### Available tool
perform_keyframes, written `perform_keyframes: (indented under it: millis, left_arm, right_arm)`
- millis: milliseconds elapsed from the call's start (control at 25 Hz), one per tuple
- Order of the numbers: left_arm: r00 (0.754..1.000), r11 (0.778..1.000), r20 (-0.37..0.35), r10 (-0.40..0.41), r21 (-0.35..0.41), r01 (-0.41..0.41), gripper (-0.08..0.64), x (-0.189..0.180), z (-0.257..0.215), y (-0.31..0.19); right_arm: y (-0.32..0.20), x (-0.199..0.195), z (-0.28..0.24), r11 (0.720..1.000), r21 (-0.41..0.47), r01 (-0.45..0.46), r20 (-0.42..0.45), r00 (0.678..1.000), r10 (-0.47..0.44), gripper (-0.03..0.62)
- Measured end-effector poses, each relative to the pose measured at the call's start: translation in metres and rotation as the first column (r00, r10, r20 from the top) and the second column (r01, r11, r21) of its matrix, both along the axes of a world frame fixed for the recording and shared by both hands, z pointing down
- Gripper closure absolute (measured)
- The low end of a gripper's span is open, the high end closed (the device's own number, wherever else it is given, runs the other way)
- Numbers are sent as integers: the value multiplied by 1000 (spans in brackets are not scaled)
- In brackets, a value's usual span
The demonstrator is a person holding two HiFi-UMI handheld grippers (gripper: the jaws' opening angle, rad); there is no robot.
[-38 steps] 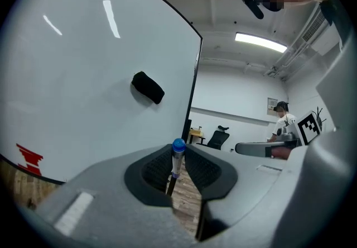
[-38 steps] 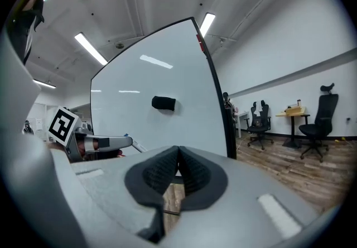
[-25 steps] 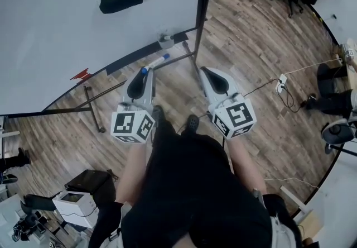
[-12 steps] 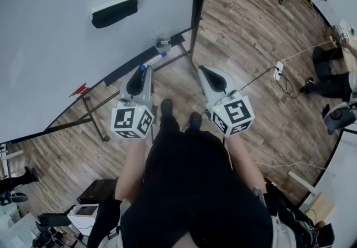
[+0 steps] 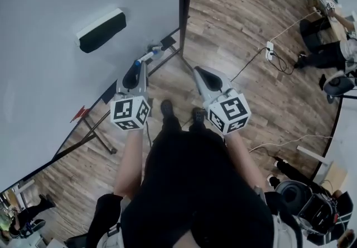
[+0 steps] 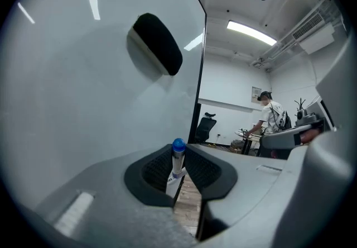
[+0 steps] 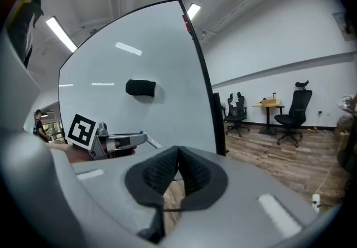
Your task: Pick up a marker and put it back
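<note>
My left gripper is shut on a white marker with a blue cap. The marker sticks out past the fingertips toward the lower edge of the whiteboard. In the left gripper view the marker stands between the black pads, its blue cap above them, close to the board. My right gripper hangs beside it over the floor. Its jaws are shut with nothing between them. The left gripper shows in the right gripper view.
A black eraser sticks to the whiteboard. The board's dark frame edge and stand legs are near my feet. A cable lies on the wood floor at right. Office chairs and a person stand farther back.
Both grippers have moved forward and down toward the whiteboard's lower edge, the left further. The marker stays in the left jaws. The head view has swung, so the board looks more tilted.
</note>
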State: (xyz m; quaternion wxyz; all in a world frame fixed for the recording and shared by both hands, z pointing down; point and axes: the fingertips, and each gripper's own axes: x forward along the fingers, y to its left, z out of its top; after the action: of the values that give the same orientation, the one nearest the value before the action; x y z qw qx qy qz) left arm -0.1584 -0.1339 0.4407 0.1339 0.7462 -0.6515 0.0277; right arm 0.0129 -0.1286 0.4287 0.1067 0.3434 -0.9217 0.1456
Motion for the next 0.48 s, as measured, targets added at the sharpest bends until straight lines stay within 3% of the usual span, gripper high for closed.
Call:
perform_keyframes:
  millis: [480]
  left_arm:
    - [996, 996, 26, 84, -38, -83, 485, -13, 26, -41]
  right_arm:
    - [-10, -1, 21, 989, -32, -143, -60, 988, 141, 591]
